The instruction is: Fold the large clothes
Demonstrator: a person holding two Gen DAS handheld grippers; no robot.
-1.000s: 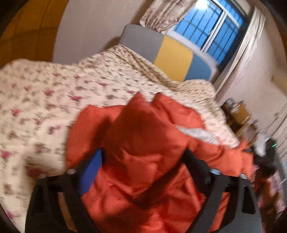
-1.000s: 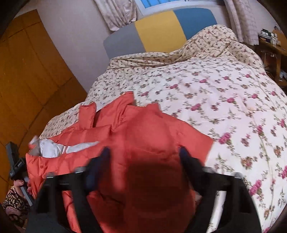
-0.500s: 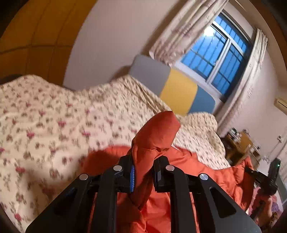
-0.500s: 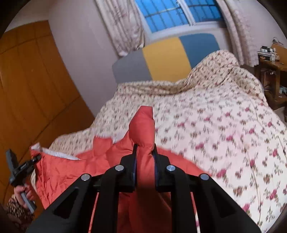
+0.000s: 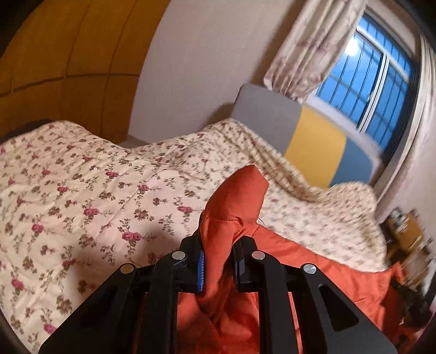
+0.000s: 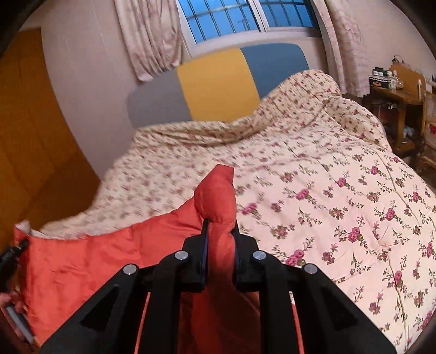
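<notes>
An orange-red padded jacket (image 5: 313,269) lies at the near edge of a bed with a floral quilt (image 5: 81,190). My left gripper (image 5: 218,261) is shut on a bunched fold of the jacket that sticks up between its fingers. My right gripper (image 6: 219,253) is shut on another bunched fold of the jacket (image 6: 90,261), which stretches to the left in that view. Both folds are lifted above the floral quilt (image 6: 340,204). The jacket's lower part is hidden behind the gripper bodies.
A grey, yellow and blue headboard (image 6: 218,87) stands at the far end under a window (image 6: 239,16) with curtains. A wooden wardrobe (image 5: 62,60) is on the left. A cluttered wooden desk (image 6: 397,89) stands to the right of the bed.
Both grippers closed from open onto folds of the jacket and lifted them. The jacket now hangs stretched between them, and both cameras tilted upward.
</notes>
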